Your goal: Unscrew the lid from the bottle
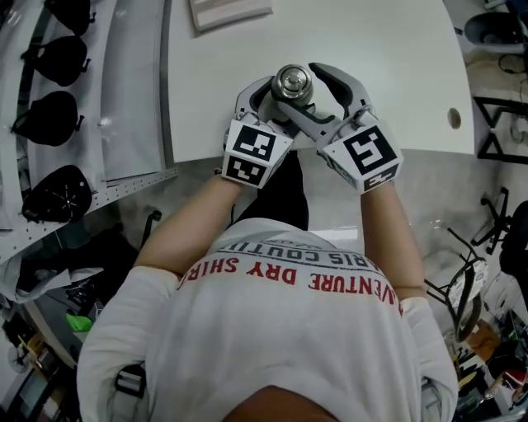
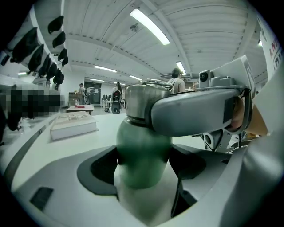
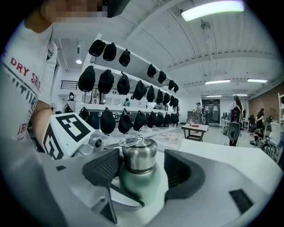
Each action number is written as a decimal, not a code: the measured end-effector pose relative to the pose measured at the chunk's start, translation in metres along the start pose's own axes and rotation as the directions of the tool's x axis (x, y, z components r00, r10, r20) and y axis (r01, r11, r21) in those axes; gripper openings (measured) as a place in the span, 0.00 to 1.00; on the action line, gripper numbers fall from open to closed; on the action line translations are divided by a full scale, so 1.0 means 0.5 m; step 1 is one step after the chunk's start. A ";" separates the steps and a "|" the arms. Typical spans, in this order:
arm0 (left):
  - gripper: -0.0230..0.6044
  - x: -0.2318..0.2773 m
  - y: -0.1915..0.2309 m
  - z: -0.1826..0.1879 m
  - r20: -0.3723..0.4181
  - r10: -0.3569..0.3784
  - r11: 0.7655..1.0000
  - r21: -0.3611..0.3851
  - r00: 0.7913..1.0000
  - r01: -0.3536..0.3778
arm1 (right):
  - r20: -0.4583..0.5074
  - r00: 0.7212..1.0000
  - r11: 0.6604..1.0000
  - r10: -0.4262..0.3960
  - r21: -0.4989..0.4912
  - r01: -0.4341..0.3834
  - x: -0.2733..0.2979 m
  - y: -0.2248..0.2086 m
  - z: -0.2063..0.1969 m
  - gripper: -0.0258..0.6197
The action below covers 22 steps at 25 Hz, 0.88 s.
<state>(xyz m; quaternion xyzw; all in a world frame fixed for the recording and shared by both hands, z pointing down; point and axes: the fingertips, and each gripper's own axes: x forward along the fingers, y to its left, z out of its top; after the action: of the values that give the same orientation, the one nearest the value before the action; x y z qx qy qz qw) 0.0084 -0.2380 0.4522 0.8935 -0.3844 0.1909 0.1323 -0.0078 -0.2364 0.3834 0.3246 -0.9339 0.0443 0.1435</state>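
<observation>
Head view looks down over the person's white shirt to the near edge of a white table (image 1: 388, 49), where both grippers meet around one bottle. Only its steel lid (image 1: 293, 81) shows clearly from above, a round cap with a ring on top, standing just inside the table's edge. The left gripper (image 1: 268, 103) comes in from the left and lower down; the right gripper (image 1: 301, 89) comes from the right, its jaws curving round the lid.

Left gripper view shows the bottle (image 2: 143, 153) upright, with a green body. The left jaws are closed on that body, with the black pads (image 2: 100, 166) pressed to both of its sides below the shoulder. One grey jaw of the right gripper crosses in front at lid height.

Right gripper view shows the lid standing between the right jaws, which are narrow but not fully closed. The ribbed pad (image 3: 104, 168) on the left of this view lies against the steel. The pad on the other side stands just clear, with a thin strip of white showing between.

Farther along the table lies a flat white box (image 1: 229, 12). To the person's left, a white rack holds rows of black caps (image 1: 59, 59).
</observation>
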 end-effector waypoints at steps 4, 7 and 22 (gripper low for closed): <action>0.64 0.002 -0.002 0.001 0.000 0.011 1.000 0.000 1.000 -0.011 | 0.004 1.000 1.000 0.000 -0.011 0.000 0.010 0.002 0.005 0.52; 0.64 0.002 -0.003 0.001 0.002 0.011 1.000 0.002 1.000 -0.011 | 0.008 1.000 0.999 -0.005 -0.032 0.006 0.014 0.002 0.013 0.46; 0.64 0.001 -0.008 -0.003 -0.076 -0.247 0.958 0.131 0.966 0.255 | -0.020 0.973 0.968 0.228 -0.098 -0.229 0.017 0.014 0.016 0.45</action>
<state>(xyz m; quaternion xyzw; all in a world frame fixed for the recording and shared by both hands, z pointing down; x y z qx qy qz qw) 0.0113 -0.2350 0.4535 0.9361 -0.2495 0.2251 0.1038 -0.0201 -0.2374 0.3784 0.2071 -0.9654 0.0155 0.1576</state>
